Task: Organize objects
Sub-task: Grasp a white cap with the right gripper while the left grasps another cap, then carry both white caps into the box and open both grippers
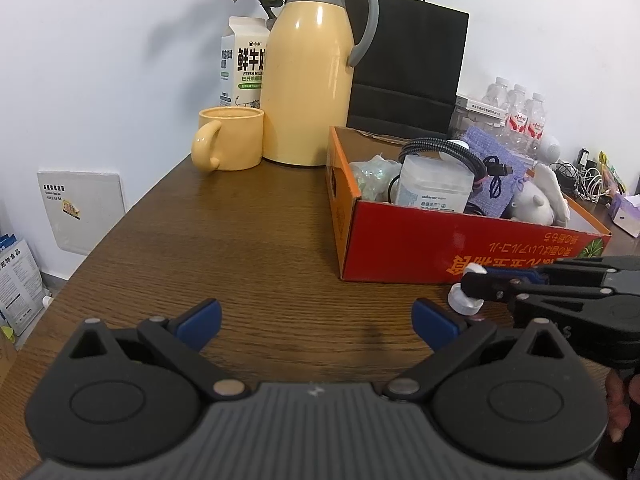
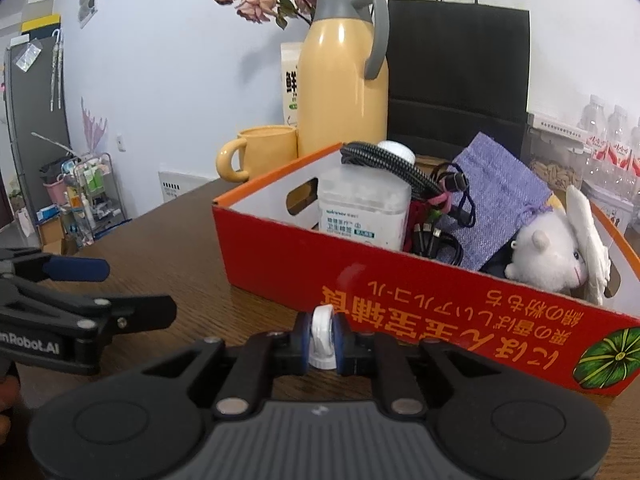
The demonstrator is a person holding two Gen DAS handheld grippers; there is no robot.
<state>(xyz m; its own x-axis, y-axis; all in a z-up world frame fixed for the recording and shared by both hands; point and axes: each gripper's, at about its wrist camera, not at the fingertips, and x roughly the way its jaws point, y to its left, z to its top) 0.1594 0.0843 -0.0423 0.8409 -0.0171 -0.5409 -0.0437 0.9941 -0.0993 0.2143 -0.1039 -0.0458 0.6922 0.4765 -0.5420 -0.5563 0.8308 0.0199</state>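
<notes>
Right tool (image 2: 322, 343) tight around white bottle (image 2: 322, 330)

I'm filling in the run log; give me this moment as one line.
left gripper: open, empty, over table | right gripper: shut on small white object | red box: right behind it, already holding items

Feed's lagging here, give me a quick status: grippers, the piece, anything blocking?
Left gripper open, empty. Right gripper shut on small white piece, low over table. Red box wall directly ahead.
</notes>
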